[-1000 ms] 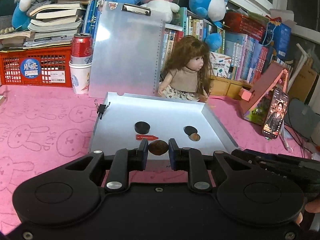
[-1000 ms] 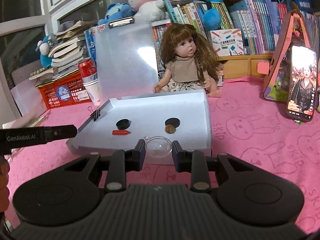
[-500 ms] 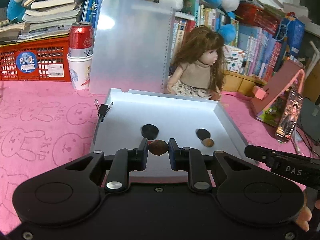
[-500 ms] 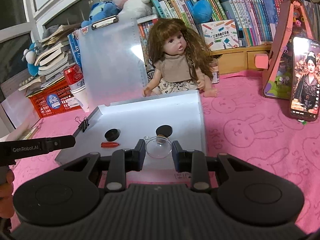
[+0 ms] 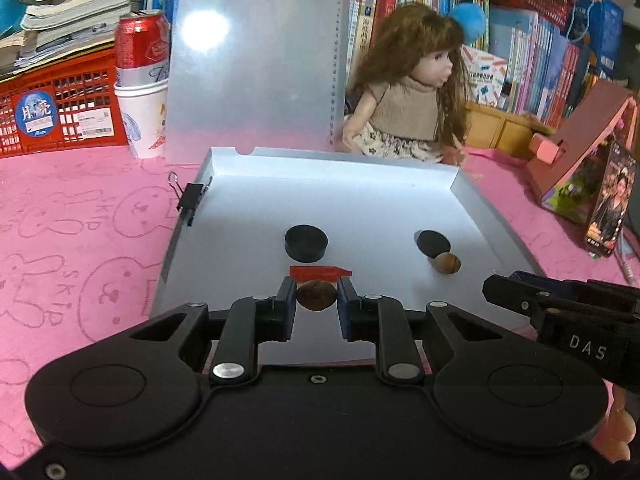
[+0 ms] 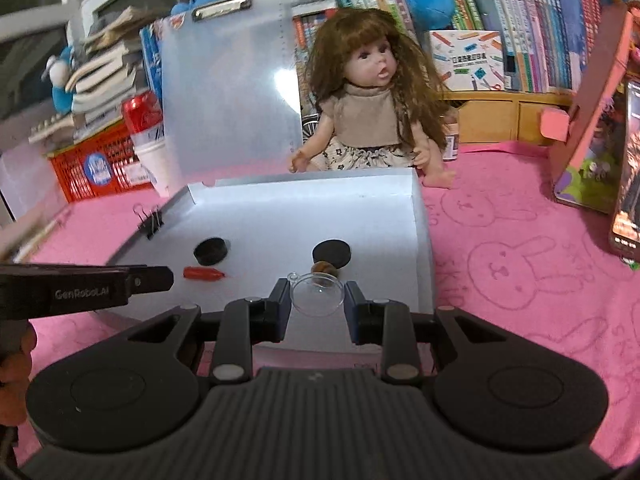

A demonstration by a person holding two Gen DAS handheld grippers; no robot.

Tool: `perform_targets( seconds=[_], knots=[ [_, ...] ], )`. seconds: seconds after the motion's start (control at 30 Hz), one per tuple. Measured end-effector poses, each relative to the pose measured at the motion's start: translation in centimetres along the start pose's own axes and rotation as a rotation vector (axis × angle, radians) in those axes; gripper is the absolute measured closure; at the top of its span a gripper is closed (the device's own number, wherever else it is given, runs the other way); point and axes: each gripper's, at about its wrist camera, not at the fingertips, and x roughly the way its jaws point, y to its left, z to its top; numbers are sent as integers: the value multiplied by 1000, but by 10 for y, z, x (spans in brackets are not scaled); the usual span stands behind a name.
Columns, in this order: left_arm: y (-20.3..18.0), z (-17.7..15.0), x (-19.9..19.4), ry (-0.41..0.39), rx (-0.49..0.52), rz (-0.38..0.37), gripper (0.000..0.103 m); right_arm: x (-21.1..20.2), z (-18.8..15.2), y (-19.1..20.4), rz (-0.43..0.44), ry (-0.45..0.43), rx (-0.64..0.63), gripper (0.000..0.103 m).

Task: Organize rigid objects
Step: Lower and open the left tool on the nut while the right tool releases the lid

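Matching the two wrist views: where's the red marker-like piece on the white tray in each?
Left wrist: red piece lies at centre, just beyond the left tongs and the brown stone they hold.
Right wrist: it lies left of centre, just right of the other gripper's tip.
Shared landmark: the black disc just behind it, on the tray's binder-clip side.

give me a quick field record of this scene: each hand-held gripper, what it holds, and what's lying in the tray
left hand-held gripper: shut on brown stone
right hand-held gripper: shut on clear round dish
tray: white, shallow, on pink cloth
in tray: two black discs, red piece, second brown stone
tray's left wall: binder clip
behind tray: doll
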Motion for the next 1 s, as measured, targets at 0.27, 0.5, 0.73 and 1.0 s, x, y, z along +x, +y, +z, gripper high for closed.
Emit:
perform_targets(
  seconds=[0.27,0.5,0.73,1.0],
  knots=[
    [2,-1,24,26,0,30,82,23,-1,4,-21,27,-44,68],
    [-1,-2,32,16,23,49,82,38,-4,7,-29,56,-59,68],
    [-6,-1,36,5,42,65,82,42,0,8,-37,65,-53,68],
    [-8,-1,37,-3,56,77,82,46,4,10,-46,80,-57,69]
  ],
)
